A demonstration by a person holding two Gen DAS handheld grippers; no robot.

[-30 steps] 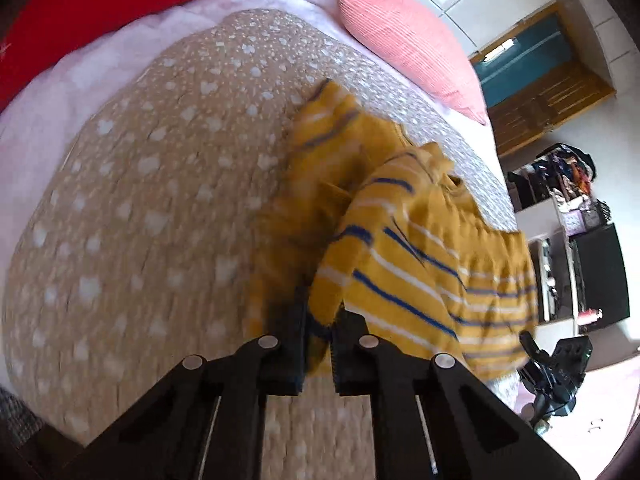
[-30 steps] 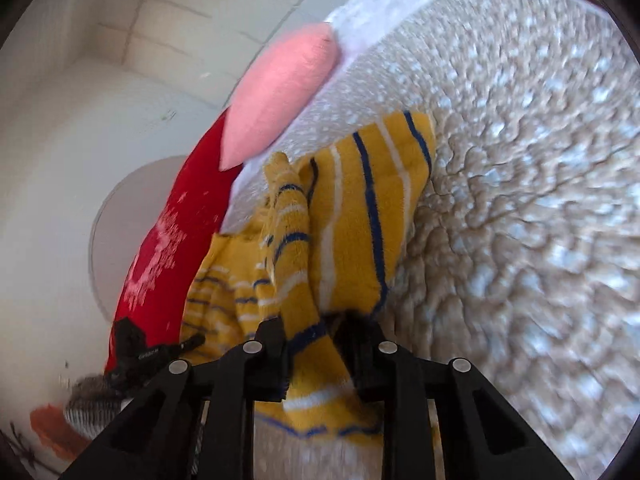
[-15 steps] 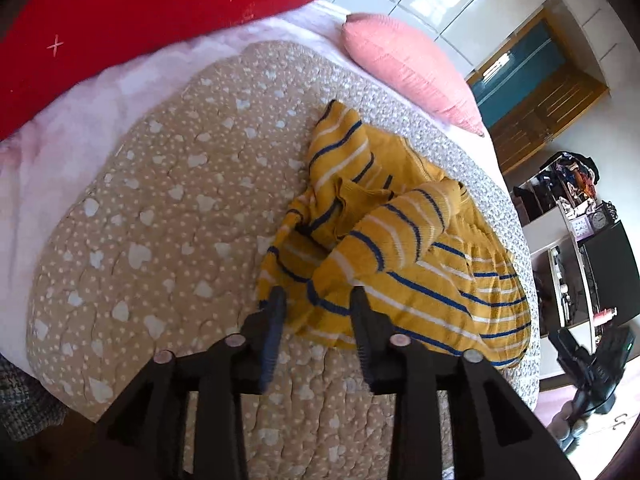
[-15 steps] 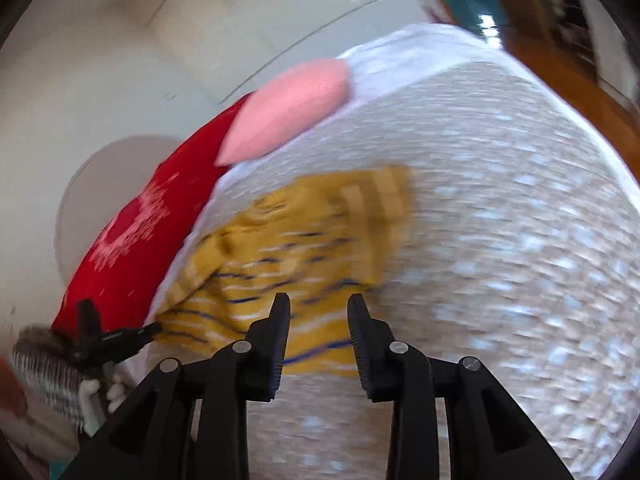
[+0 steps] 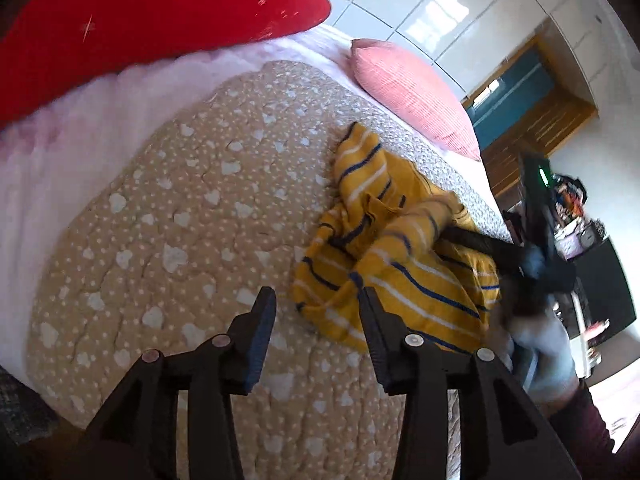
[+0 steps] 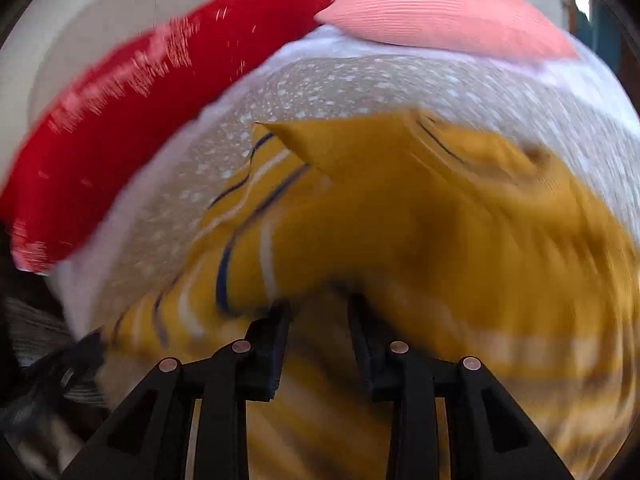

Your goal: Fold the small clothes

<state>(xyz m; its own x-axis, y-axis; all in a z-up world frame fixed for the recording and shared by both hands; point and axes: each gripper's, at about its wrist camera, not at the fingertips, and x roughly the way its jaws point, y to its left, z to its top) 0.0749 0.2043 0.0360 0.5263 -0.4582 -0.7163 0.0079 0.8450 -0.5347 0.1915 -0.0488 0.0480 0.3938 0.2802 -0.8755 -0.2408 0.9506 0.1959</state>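
A small yellow garment with blue and white stripes (image 5: 400,264) lies crumpled on the beige spotted quilt (image 5: 180,220). My left gripper (image 5: 316,316) is open and empty, held above the quilt just left of the garment's near edge. The right gripper (image 5: 452,236) shows in the left wrist view reaching into the garment from the right, its tips hidden in the folds. In the blurred right wrist view the right gripper (image 6: 318,312) is open, its fingers pushed against the yellow garment (image 6: 400,220), which fills most of the frame.
A pink pillow (image 5: 412,92) and a large red cushion (image 5: 140,20) lie at the head of the bed on a white sheet (image 5: 60,152). Dark furniture with clutter (image 5: 592,264) stands beyond the bed's right edge.
Both grippers let go of the garment, which dropped onto the quilt. My left gripper opened wider and drew back. The right gripper swung round and moved into the garment.
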